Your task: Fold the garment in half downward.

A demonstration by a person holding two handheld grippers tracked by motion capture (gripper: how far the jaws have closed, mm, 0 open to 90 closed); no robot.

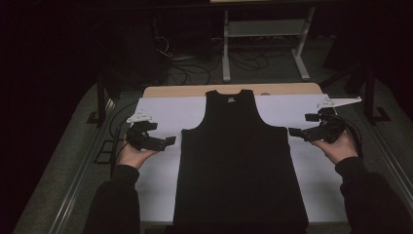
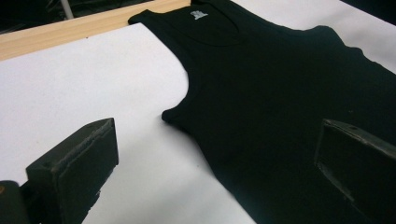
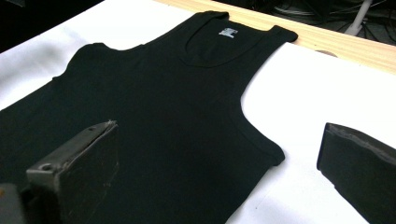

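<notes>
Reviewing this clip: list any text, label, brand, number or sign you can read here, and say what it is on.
No text can be read.
Neck label: a small white print inside the collar of the black tank top, also seen in the left gripper view; too small and blurred to read.
Nothing written shows on the white sheet, the wooden table edge or the grippers.

Black tank top (image 3: 154,116) lay flat on white sheet (image 3: 322,93), label at neckline, wooden table edge (image 3: 355,46) beyond, right gripper (image 3: 219,163) jaws stood wide apart above it.
</notes>
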